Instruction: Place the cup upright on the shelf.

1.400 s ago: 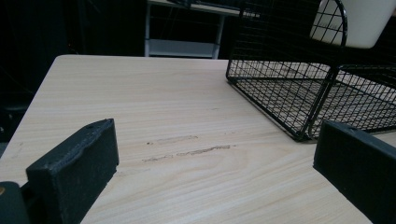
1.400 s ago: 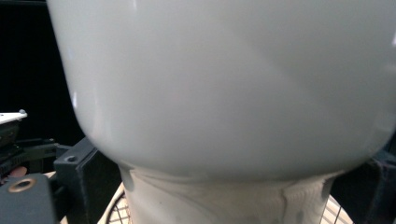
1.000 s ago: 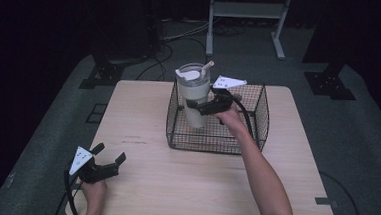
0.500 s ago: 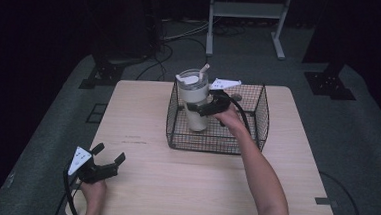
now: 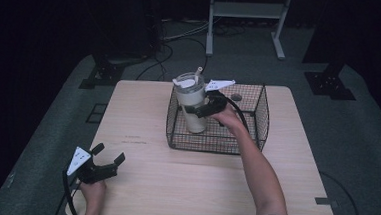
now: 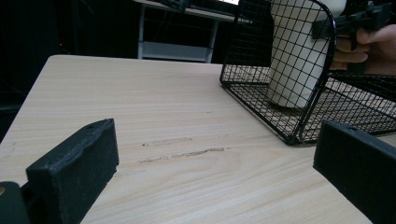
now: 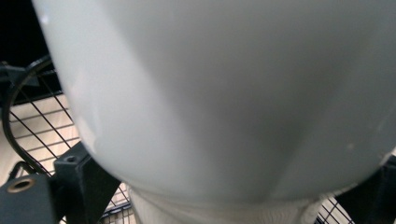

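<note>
Near edge of table (image 5: 183,187), front-left corner: left gripper (image 5: 106,158) held low by left hand (image 5: 93,189), jaws wide apart w/ nothing between, resting on or just above the wood, cannot tell which. In left gripper view, two black jaws at bottom corners, bare wood between them w/ faint scuff marks (image 6: 182,151). Farther in, past table middle: black wire basket (image 5: 257,126) standing on the wood, well apart from left gripper. Inside basket, at its left end: cream tumbler (image 5: 191,102), upright, w/ lid and straw on top, base down on basket floor as seen through the mesh (image 6: 292,70) in left gripper view. Right gripper (image 5: 202,109) reaching in over basket from the right, jaws clamped on tumbler body, approx. mid-height, one jaw each side. In right gripper view, tumbler wall (image 7: 224,93) very close, dark jaw at each lower corner pressing its sides. Beyond table: dark floor, cables (image 5: 178,36), grey metal stand (image 5: 247,13).
</note>
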### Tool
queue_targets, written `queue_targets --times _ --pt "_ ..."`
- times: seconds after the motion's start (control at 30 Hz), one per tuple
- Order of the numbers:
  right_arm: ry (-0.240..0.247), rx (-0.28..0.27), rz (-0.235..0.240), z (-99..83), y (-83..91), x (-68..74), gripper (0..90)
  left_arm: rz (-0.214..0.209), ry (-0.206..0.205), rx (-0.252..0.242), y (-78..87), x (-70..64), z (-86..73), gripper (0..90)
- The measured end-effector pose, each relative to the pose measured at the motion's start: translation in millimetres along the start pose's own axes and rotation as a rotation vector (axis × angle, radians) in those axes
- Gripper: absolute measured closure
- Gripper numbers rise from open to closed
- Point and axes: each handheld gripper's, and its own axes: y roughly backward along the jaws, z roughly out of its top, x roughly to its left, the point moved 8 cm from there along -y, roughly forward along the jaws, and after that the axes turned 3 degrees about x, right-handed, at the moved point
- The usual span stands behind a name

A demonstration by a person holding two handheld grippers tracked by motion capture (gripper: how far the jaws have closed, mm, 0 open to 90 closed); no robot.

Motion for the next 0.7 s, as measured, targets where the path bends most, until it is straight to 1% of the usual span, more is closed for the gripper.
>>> queue_targets --times 0.03,0.1,0.13,0.2,0.27,0.47,0.57,0.7 --pt "-0.001 0.009 -0.001 -1.5 -0.2 -0.6 7.2 -0.001 0.001 -0.001 0.2 0.0 0.1 0.0" --pt "0.0 0.002 0.0 -1.6 1.1 -1.3 7.2 -0.004 0.003 -0.003 0.4 0.2 0.2 0.0" --pt "0.007 0.011 -0.004 -2.7 1.5 -1.6 7.1 -0.003 0.005 -0.003 0.2 0.2 0.1 0.0" --pt "0.017 0.005 0.003 -4.0 3.6 -1.7 7.1 -0.004 0.004 -0.002 0.3 0.0 0.0 0.0" --pt "0.018 0.007 0.006 -6.0 5.0 -1.8 7.0 -0.002 0.001 -0.002 0.1 -0.7 0.0 0.0" --pt "0.055 0.015 0.01 -10.4 11.4 0.3 6.8 0.004 -0.012 0.009 -0.7 -0.8 -0.7 0.0" --pt "0.054 0.021 0.012 -14.2 16.7 -0.9 6.6 0.006 -0.017 0.012 -1.5 -1.5 -1.0 0.0" --pt "0.046 0.023 0.01 -15.7 19.2 -1.4 6.6 0.006 -0.022 0.014 -2.0 -2.0 -1.2 0.0"
